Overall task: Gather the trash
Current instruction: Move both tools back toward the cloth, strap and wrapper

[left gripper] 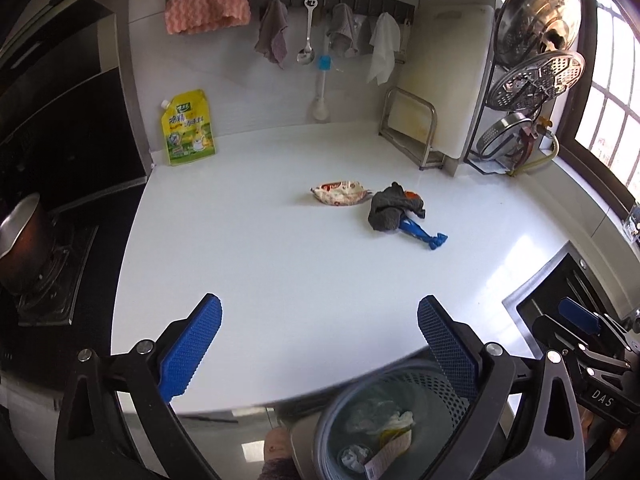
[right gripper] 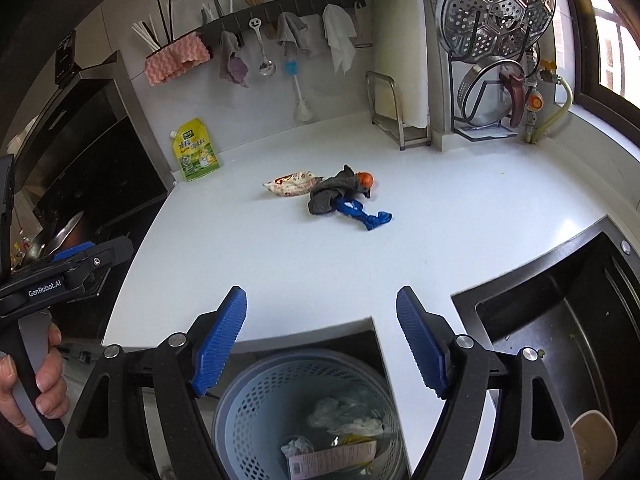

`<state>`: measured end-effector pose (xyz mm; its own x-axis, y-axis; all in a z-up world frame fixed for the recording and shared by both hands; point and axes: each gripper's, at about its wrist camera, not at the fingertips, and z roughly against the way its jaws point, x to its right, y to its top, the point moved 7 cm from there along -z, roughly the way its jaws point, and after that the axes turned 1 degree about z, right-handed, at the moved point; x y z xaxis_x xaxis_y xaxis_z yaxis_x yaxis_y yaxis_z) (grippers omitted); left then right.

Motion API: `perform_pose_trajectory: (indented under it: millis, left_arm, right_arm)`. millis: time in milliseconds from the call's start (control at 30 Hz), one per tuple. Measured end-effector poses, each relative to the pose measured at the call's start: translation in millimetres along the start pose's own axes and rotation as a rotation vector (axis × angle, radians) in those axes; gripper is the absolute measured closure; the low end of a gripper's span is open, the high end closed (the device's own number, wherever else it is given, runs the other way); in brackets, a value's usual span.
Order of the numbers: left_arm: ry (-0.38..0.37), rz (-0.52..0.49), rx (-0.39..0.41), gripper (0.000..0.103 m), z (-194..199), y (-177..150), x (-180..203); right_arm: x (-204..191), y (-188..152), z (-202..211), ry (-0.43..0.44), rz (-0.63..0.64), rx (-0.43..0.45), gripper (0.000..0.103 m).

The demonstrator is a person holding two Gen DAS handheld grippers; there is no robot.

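I read three items of trash near the middle of the white counter (right gripper: 460, 240): a printed snack wrapper (right gripper: 291, 184), just beside it a crumpled grey cloth (right gripper: 330, 196) covering part of an orange object (right gripper: 365, 179), and a blue wrapper (right gripper: 366, 216) protruding from under the cloth. The perforated bin (right gripper: 256, 404) below the counter edge already contains crumpled paper and packaging. My left tongs (left gripper: 320, 330) and right tongs (right gripper: 322, 330) are both spread, nothing between them.

- Glossy white smooth countertop (right gripper: 460, 216), reflecting window light near its right edge.
- Crumpled grey cloth rag (right gripper: 330, 194), matt, soft.
- Shiny crinkled printed plastic snack wrapper (right gripper: 290, 184).
- Pale blue perforated plastic bin (right gripper: 256, 404).
- Perforated polished metal steamer plate (right gripper: 496, 12).
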<state>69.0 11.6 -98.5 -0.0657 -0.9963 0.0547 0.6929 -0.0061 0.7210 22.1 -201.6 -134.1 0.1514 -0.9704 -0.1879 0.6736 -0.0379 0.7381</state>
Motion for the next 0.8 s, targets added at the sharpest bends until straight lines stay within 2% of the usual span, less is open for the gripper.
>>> perform_pose_trajectory:
  millis: [200,400,500,800]
  left_arm:
    - [-0.044,-0.071,0.021,0.006,-57.9,52.1,-19.3]
    - [-0.124,-0.089,-0.008,0.006,-133.9,85.6,-34.0]
    - [-0.15,-0.105,-0.037,0.006,-168.8,89.5,-32.8]
    - [-0.253,-0.155,-0.137,0.006,-237.6,84.6,-1.7]
  right_arm:
    - [-8.8,41.2,-54.1,-0.099,-0.033,0.01,0.028]
    - [-5.2,76.4,-120.9,-0.189,-0.079,-0.004,0.028]
    - [9.7,80.1,-149.4,-0.242,-0.096,-0.017,0.028]
    - [47.6,66.8,-218.3,-0.227,-0.07,-0.157,0.028]
